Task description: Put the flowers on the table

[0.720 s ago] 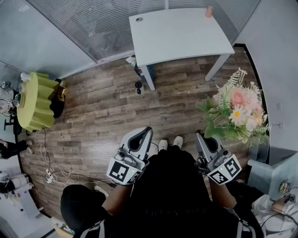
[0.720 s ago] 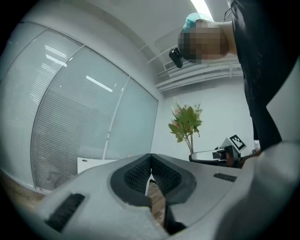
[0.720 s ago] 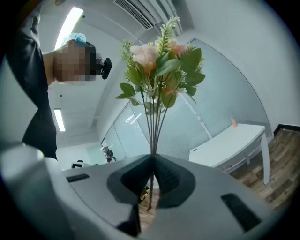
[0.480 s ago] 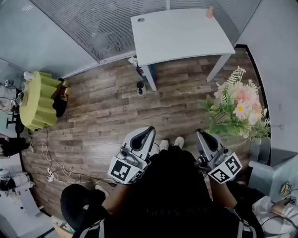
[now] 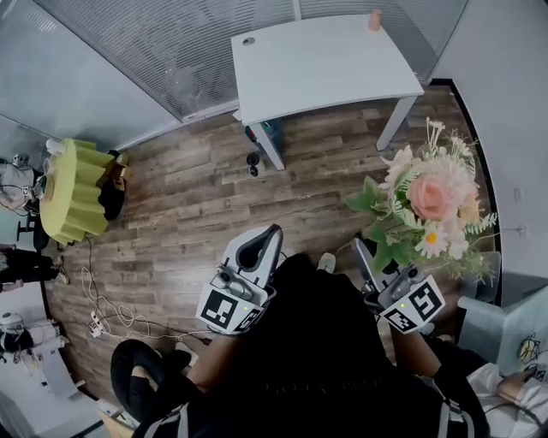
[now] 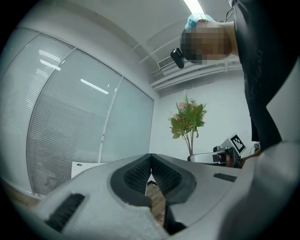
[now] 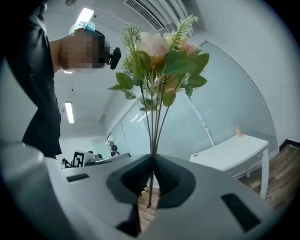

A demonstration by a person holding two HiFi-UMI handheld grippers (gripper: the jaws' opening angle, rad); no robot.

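Observation:
A bunch of pink, white and cream flowers with green leaves stands upright at the right of the head view. My right gripper is shut on its thin stems, with the blooms rising above the jaws in the right gripper view. My left gripper is shut with nothing between its jaws, held at my left side; in its own view the jaws meet and the flowers show beyond. The white table stands ahead across the wooden floor.
A small pink object stands at the table's far right corner. Glass partition walls run behind the table. A yellow-green round piece sits at the left, with cables on the floor. A grey wall closes the right side.
The flowers have come up and nearer to the head camera, looking larger now. Both grippers stay about where they were.

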